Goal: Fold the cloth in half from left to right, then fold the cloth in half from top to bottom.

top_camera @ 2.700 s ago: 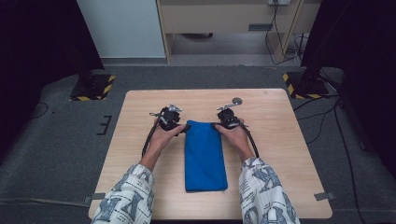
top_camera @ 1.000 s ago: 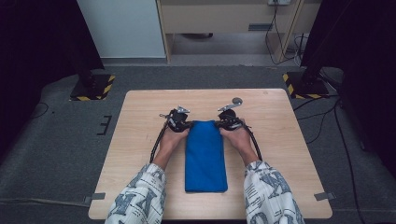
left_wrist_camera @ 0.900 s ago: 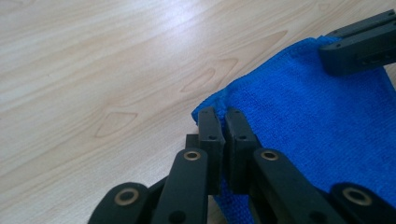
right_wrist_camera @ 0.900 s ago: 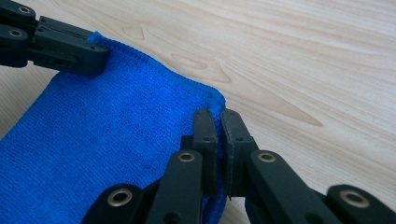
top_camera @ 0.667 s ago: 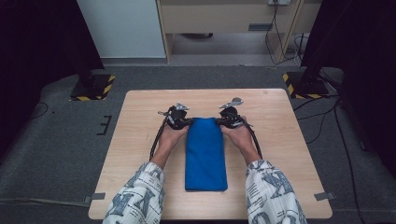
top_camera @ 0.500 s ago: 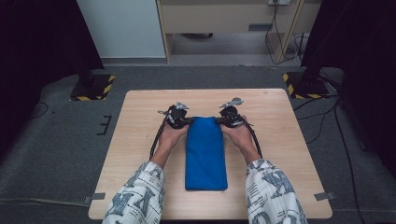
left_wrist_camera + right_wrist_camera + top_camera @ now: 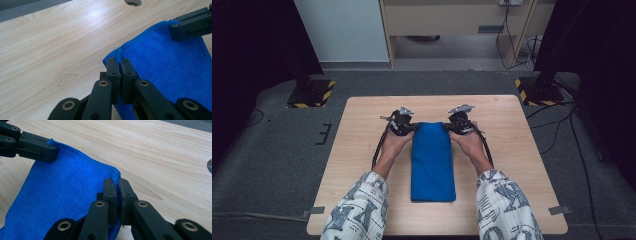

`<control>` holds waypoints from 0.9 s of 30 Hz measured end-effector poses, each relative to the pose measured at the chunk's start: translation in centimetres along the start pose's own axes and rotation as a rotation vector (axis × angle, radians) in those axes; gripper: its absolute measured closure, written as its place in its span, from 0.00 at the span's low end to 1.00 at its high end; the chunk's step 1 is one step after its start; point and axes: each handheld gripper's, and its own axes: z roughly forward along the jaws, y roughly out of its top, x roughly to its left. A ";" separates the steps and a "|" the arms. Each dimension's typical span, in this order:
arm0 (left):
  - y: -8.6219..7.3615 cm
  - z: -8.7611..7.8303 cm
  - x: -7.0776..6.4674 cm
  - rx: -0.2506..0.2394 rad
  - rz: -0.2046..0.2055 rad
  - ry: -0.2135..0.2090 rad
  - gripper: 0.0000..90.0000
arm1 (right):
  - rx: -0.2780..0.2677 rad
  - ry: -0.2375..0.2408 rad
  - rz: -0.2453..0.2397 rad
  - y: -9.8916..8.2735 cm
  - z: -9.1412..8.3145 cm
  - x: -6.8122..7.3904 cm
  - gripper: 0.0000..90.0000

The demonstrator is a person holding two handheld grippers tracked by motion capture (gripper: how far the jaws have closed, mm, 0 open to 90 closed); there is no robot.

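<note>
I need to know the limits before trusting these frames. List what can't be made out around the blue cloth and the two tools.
- High view: the jaw tips of the left tool and right tool are too small to tell apart at the blue cloth.
- Left gripper view: the cloth's near part is cut off by the frame edge.
- Right gripper view: the round hole in the table is cut by the right edge.
- How many layers each tool pinches: hidden by the jaws.

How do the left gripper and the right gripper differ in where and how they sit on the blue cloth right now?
The left gripper clamps the far left corner of the blue cloth; the right gripper clamps its far right corner. The left one reaches in from the cloth's left side and the right one from its right, so their tips face each other. The grey plate on the right gripper sits slightly farther up the table. Both are shut on the cloth, low at its far edge.
</note>
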 end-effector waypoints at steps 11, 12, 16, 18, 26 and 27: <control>0.6 -0.8 0.0 -0.027 0.000 0.000 0.97 | -0.026 0.003 0.003 0.6 -0.6 0.0 0.96; 0.6 -0.8 0.0 -0.026 0.000 0.002 0.97 | -0.026 0.003 0.002 0.6 -0.6 0.0 0.96; 0.9 -0.8 0.2 -0.019 0.001 0.005 0.97 | -0.026 0.003 -0.006 1.0 -0.5 0.1 0.96; 1.2 -1.0 0.4 -0.023 0.002 0.008 0.97 | -0.034 0.002 -0.006 1.3 -0.6 0.1 0.96; 2.7 -1.3 0.8 -0.026 0.027 0.025 0.97 | -0.071 -0.006 0.006 2.2 -0.5 -0.2 0.96; 2.8 -1.3 0.8 -0.026 0.027 0.024 0.97 | -0.071 -0.008 0.006 2.3 -0.5 -0.2 0.96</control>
